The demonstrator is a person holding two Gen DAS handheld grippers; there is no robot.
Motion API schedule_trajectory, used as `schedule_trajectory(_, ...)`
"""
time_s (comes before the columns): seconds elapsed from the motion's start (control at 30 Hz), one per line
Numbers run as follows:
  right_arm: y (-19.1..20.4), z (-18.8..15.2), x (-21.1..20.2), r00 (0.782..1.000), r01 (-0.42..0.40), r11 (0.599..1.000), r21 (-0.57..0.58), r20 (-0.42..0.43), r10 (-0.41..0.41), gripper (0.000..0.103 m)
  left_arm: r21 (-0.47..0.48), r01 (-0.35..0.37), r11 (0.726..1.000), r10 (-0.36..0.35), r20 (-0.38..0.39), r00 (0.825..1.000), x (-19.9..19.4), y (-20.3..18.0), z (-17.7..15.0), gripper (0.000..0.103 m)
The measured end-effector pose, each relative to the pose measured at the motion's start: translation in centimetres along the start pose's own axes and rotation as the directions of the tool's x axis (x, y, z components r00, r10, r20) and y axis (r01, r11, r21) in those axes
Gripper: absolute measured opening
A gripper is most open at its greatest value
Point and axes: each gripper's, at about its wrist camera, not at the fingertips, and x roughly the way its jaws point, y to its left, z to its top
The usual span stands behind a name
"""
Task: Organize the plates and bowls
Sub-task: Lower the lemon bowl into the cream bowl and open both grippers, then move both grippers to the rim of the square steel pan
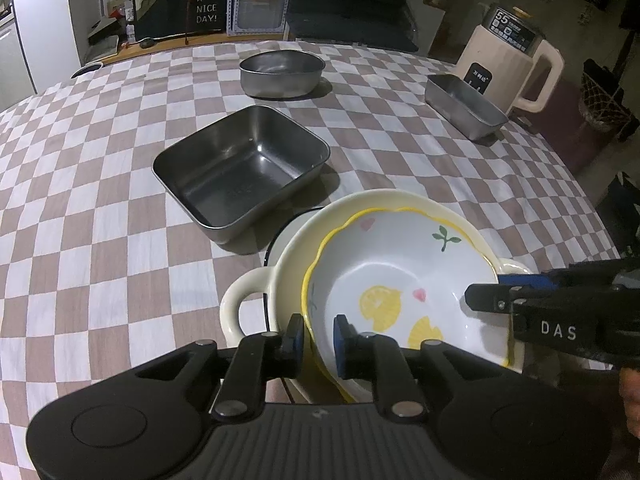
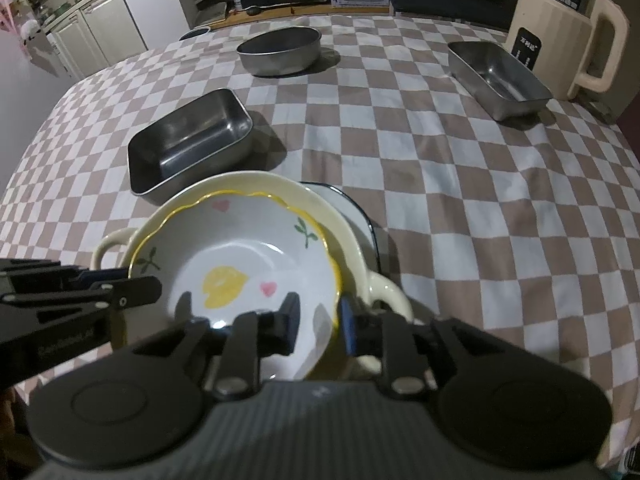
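Note:
A white lemon-patterned bowl (image 1: 400, 264) (image 2: 240, 248) with a wavy yellow rim sits inside a cream two-handled bowl (image 1: 360, 200) (image 2: 256, 180), which rests on a white plate with a dark rim (image 1: 288, 228) (image 2: 344, 204). My left gripper (image 1: 319, 338) (image 2: 140, 282) straddles the lemon bowl's near-left rim, its pads slightly apart and not pressing. On the opposite rim, my right gripper (image 2: 319, 322) (image 1: 486, 290) has one finger inside the bowl and one outside, with a clear gap to the rim.
On the checked tablecloth (image 1: 100, 240) stand a square steel tray (image 1: 240, 164) (image 2: 188, 136) just behind the stack, a round steel pan (image 1: 280, 72) (image 2: 280, 50) farther back, and a rectangular steel tin (image 1: 464, 104) (image 2: 496, 76) beside a cream kettle (image 1: 512, 52) (image 2: 560, 28).

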Motion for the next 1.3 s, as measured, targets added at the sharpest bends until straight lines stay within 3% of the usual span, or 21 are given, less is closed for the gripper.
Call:
schedule_trajectory(0.3,-0.1,-0.1,0.1,1.0,-0.001,1.0,0.001,-0.004,0.001,0.029,-0.005,0.01,1.0,-0.01,0.006,1.0,-0.8,0.1,-0.1,0.025)
schedule_trajectory(0.5,-0.4,-0.2,-0.5,1.0,-0.014,1.0,0.022,0.02,0.013,0.029,0.007,0.026,1.0,-0.027,0.03,0.999,-1.7,-0.3,-0.2,0.043)
schedule_trajectory(0.6,-0.6,-0.2,-1.4,0.998,-0.031,0.999,0.036,0.063,0.028,0.032,0.02,-0.007,1.0,0.006,0.066,0.998,-2.5,-0.5,-0.2,0.06)
schedule_trajectory(0.8,-1.2,-0.1,-3.5,0.981,-0.065,0.996,0.055,0.187,0.054,0.055,-0.011,-0.011,1.0,0.012,0.135,0.991,-3.9,0.5,0.3,0.084)
schedule_trajectory(0.87,-1.4,0.2,-3.7,0.975,-0.067,0.996,0.052,0.216,0.054,0.067,-0.043,-0.009,0.999,0.016,0.163,0.986,-4.2,1.2,0.5,0.099)
schedule_trajectory(0.9,-1.4,0.4,-3.8,0.971,-0.068,0.997,0.048,0.231,0.055,0.07,-0.064,-0.008,0.998,0.02,0.177,0.984,-4.3,1.7,0.7,0.101)
schedule_trajectory(1.1,-0.7,2.6,-3.4,0.946,-0.068,0.998,0.018,0.319,0.058,0.101,-0.214,0.049,0.976,-0.006,0.194,0.981,-3.7,4.6,2.0,0.103)
schedule_trajectory(1.2,-0.2,4.2,-2.5,0.933,-0.06,0.998,0.007,0.356,0.053,0.103,-0.276,0.045,0.96,0.01,0.195,0.981,-3.1,5.9,2.4,0.103)
schedule_trajectory(1.3,0.3,6.4,-0.6,0.934,-0.048,0.999,0.002,0.354,0.044,0.103,-0.343,0.028,0.939,0.035,0.178,0.983,-2.4,7.5,2.8,0.103)
